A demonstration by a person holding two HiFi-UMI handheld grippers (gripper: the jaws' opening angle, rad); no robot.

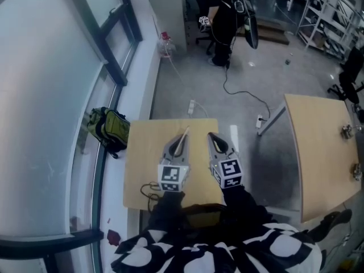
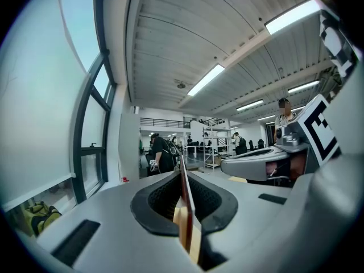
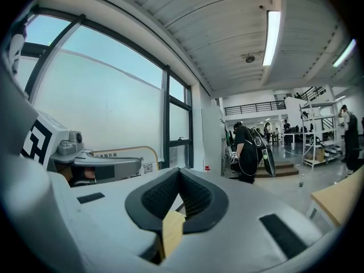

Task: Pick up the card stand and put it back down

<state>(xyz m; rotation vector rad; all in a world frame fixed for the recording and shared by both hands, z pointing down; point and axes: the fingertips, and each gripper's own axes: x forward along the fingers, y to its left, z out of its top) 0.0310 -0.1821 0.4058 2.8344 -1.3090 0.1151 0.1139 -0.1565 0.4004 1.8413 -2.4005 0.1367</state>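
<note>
One flat card stand [image 1: 182,143], a thin panel with a pale printed face, a square code mark and a tan rounded border [image 3: 122,155], is clamped between the jaws of the left gripper [image 1: 183,138]. In the left gripper view it shows edge-on as a narrow reddish-and-tan sheet [image 2: 185,198] standing upright between the black pads. It is held above the small square light-wood table [image 1: 142,169], over the far half of the top, and whether it touches the wood cannot be told. The right gripper [image 1: 214,139] hangs just beside the left one with its jaw tips together and nothing between them. A wide strip of bare tabletop lies to the left of the grippers, and a looped black cable [image 1: 150,190] sits at the near left corner. An olive-green backpack [image 1: 108,128] leans by the window wall just beside the table's left edge. A white power strip [image 1: 191,107] lies on the grey floor near the far edge. A larger light-wood table [image 1: 318,152] stands apart on the right, with open floor between the two.
</note>
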